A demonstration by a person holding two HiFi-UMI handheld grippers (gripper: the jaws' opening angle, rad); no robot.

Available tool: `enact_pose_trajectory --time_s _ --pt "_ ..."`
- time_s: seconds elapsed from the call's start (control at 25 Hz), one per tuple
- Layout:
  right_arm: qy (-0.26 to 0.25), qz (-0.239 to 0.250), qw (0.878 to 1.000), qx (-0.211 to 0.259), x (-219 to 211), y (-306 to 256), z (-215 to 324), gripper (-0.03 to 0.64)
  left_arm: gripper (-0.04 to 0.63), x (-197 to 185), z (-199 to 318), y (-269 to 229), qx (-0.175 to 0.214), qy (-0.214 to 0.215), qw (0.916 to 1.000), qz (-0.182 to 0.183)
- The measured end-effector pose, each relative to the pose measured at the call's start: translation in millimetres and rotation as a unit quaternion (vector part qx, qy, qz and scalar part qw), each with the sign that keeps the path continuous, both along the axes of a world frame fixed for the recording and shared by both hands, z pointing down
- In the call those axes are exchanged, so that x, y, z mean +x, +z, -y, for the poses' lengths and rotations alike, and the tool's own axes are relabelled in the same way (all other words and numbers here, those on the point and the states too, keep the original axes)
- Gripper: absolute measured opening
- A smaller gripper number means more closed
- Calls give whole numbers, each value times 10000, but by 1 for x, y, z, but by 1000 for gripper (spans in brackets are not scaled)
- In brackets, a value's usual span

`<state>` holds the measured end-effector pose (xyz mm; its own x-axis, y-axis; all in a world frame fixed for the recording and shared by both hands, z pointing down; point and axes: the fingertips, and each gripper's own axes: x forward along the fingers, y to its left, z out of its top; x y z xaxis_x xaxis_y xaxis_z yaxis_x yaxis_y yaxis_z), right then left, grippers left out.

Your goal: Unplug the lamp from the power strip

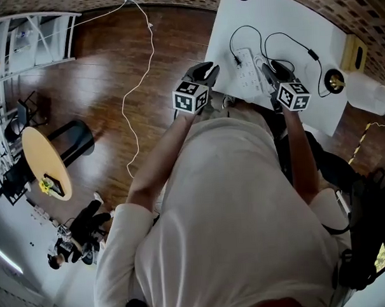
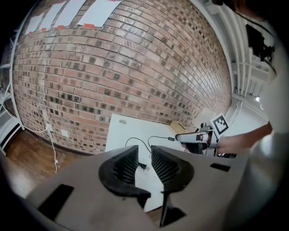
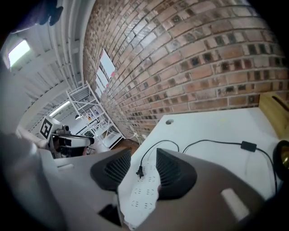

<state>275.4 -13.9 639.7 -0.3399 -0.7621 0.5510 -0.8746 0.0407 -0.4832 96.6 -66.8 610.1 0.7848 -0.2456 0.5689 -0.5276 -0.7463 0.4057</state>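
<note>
Lamp point(image 1: 334, 80) is standing at the right end of the table point(image 1: 288, 12). Its cord point(image 3: 216, 143) is trailing over the white top towards the strip point(image 3: 143, 193). The plug point(image 3: 139, 171) is sitting at the strip's far end.

I'm holding both grippers above the table's front edge, tipped down towards it. The left gripper point(image 2: 144, 159) is standing open with nothing between its pads. The right gripper point(image 3: 143, 156) is spread wide and is also empty. In both gripper views the plug and strip are showing through the gap, well beyond the jaws.

I'm reading this as the release after the pull. In the left gripper view the plug seems to be lying loose on its side, but it is too small for me to be sure its prongs are clear of the socket.

So the next move is a check. If the plug is free, I'm only backing off. If it is seated, I'm pinning the strip with one gripper. With the other I'm closing on the plug body, not the cord, and drawing it straight out of the socket.
</note>
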Motion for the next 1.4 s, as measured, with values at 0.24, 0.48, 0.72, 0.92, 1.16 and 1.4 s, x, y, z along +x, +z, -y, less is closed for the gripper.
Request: enact_pose_trajectory --time_s 0.24,0.48,0.72,0.92,1.16,1.4 --pt "271 -189 9972 676 -9 -44 7 163 97 -11 22 -35 197 100 9993 -297" --pt "896 -447 9917 803 -18 -66 2 149 103 -29 31 -58 239 402 9968 -642" --pt "1266 -630 9864 837 -56 -87 5 146 103 -69 48 -85 354 507 9933 -976" --pt "1356 -901 9831 836 -98 -104 7 143 103 -108 50 -96 368 706 9908 -1094" --pt "1418 -1124 9799 846 -147 -109 1 137 102 -150 49 -103 446 873 9874 -1241" --pt "1473 -1343 9770 757 -189 -107 -17 134 101 -184 44 -102 482 984 9852 -1320"
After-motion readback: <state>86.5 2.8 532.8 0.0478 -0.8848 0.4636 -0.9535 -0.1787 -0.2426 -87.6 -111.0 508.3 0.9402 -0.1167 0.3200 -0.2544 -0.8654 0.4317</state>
